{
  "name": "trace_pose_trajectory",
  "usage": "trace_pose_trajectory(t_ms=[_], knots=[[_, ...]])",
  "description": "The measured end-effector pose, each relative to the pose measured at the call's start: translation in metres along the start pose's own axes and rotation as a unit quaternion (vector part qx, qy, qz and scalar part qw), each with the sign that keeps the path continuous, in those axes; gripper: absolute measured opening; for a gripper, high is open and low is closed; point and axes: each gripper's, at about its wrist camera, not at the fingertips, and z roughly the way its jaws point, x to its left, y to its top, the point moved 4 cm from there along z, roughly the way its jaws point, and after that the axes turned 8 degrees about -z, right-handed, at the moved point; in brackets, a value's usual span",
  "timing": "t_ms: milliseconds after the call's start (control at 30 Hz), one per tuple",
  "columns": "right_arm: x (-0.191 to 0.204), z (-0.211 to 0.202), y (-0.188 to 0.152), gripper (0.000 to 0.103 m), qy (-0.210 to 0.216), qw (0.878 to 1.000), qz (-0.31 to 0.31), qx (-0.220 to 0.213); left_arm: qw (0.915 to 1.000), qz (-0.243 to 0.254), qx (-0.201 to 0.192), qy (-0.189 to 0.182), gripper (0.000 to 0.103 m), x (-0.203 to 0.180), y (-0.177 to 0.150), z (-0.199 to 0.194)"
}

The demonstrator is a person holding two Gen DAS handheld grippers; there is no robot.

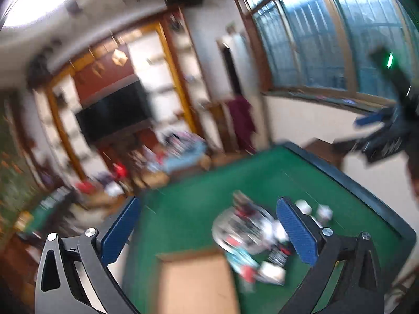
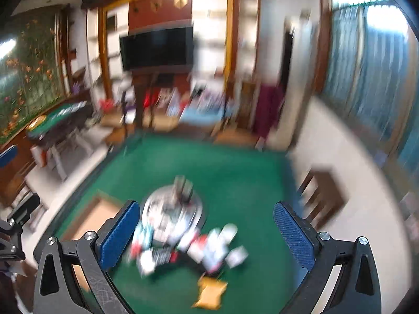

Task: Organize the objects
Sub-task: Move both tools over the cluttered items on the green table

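Blur everywhere as both cameras swing, but the green surface (image 2: 235, 162) reads clearly, and on it sits a round silvery tray (image 2: 174, 209) that serves as our landmark. Left tool (image 1: 207, 231) is spread wide, blue pads well apart, nothing between them, hovering above the surface with the tray showing just inside its right-hand finger. Right tool (image 2: 207, 235) is likewise fully apart and empty, and the tray lies just beyond the gap between its fingers. Dark upright items stand on the tray at its far side; too smeared to name. On the near side of the tray, touching or just beside its rim, lies a heap of small packets (image 2: 199, 246) in white, red and teal, spilling across the felt. Nearer still than that heap, apart from the tray, a yellow pouch (image 2: 210, 293) lies flat on the green. To the left of the tray sits an open cardboard box (image 2: 97, 219), its tan bottom showing, resting on the surface near the dark edge. Beyond the tray, well away across the room, a black television (image 2: 157, 49) hangs on the wall, and a window (image 2: 366, 73) runs along the right side
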Motion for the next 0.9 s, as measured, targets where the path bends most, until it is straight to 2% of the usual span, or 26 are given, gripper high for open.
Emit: trace_pose_trajectory(t_ms=[100,167,233,300,433,600,733,833,867,900], knots=[[-0.006,0.077,-0.072,0.103,0.018,0.999,0.037,0.036,0.996,-0.038,0.069,-0.041,0.103,-0.012,-0.08,0.057],[-0.017,0.105,-0.111,0.103,0.018,0.997,0.062,0.049,0.9892,-0.058,0.125,-0.049,0.103,-0.021,-0.121,0.098],[-0.03,0.134,-0.137,0.103,0.01,0.994,0.086,0.07,0.9828,-0.065,0.166,-0.048,0.094,-0.027,-0.151,0.125],[-0.032,0.143,-0.15,0.103,0.024,0.993,0.09,0.078,0.978,-0.052,0.193,-0.059,0.082,-0.041,-0.173,0.144],[-0.029,0.15,-0.152,0.103,0.04,0.994,0.07,0.07,0.9806,-0.013,0.19,-0.049,0.081,-0.065,-0.179,0.163],[-0.027,0.168,-0.155,0.103,0.077,0.992,0.065,0.069,0.976,0.001,0.208,-0.066,0.081,-0.074,-0.173,0.183],[-0.029,0.177,-0.152,0.103,0.099,0.99,0.069,0.077,0.9693,0.029,0.226,-0.092,0.081,-0.092,-0.175,0.196],[-0.032,0.18,-0.15,0.103,0.113,0.987,0.078,0.078,0.9609,0.035,0.25,-0.114,0.081,-0.104,-0.183,0.207],[-0.032,0.181,-0.149,0.103,0.119,0.986,0.081,0.079,0.9564,0.032,0.262,-0.125,0.08,-0.106,-0.187,0.211],[-0.032,0.182,-0.149,0.103,0.123,0.986,0.083,0.08,0.953,0.029,0.272,-0.129,0.074,-0.107,-0.19,0.214]])
